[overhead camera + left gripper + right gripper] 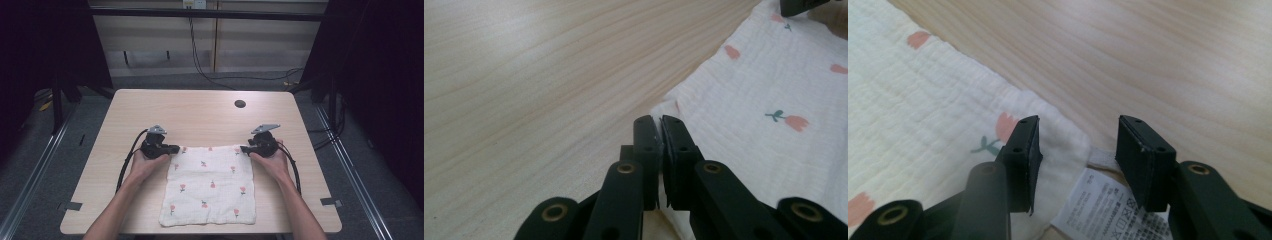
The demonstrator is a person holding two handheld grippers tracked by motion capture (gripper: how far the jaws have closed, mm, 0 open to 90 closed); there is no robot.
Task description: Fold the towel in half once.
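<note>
**Two grippers at the far corners of a flowered cloth**

The left gripper is lying low in the centre-left of the high view, its black jaws pressed together on the far left corner of the white crinkled muslin cloth printed with small pink flowers. A hand is wrapping its body from below, the forearm entering from the bottom edge. The right gripper is sitting centre-right in the high view, its jaws standing apart over the cloth's far right corner, where a white printed care label is showing between them. The cloth is lying flat in the lower middle of the pale wooden table, between both hands.
</note>
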